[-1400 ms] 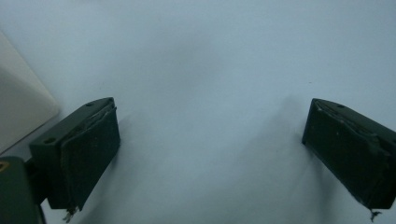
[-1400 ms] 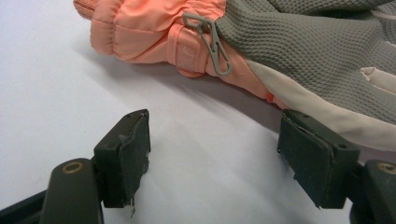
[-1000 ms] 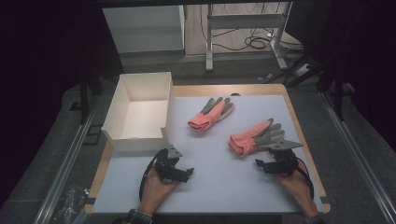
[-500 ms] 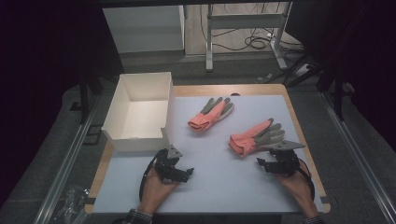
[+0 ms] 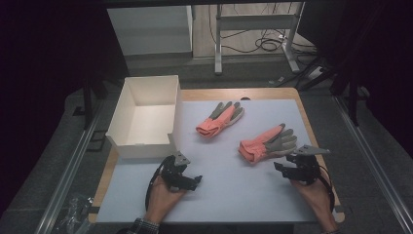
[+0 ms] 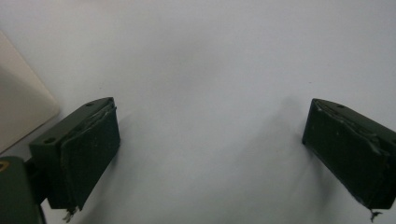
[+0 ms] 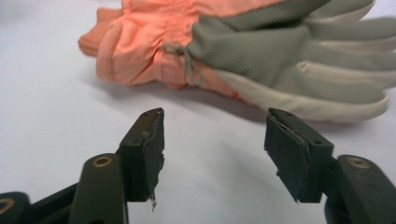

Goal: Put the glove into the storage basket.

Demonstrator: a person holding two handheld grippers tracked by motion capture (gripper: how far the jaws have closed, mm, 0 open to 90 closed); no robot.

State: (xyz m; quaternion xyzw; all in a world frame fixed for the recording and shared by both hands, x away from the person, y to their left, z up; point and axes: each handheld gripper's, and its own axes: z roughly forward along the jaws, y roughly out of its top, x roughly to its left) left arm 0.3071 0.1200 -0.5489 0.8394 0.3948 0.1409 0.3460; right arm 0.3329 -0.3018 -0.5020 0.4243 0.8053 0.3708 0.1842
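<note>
Two orange gloves with grey palms lie on the white mat. One glove (image 5: 220, 118) rests mid-table; the other glove (image 5: 267, 143) lies nearer, on the right. My right gripper (image 5: 283, 163) sits just in front of that nearer glove (image 7: 243, 51), apart from it. In the right gripper view my right gripper (image 7: 215, 135) is open, its jaws have just been closing, and nothing is between them. My left gripper (image 5: 194, 182) rests low on the mat at the front left. In the left gripper view my left gripper (image 6: 210, 140) is wide open over bare mat.
A white open box (image 5: 146, 146) stands at the table's left edge, just beyond the left gripper; its corner (image 6: 18, 107) is visible in the left gripper view. The white mat (image 5: 234, 195) covers a wooden table. A desk frame and cables lie on the floor beyond.
The right gripper's jaws have drawn somewhat closer together. Both hands and both gloves stay where they were.
</note>
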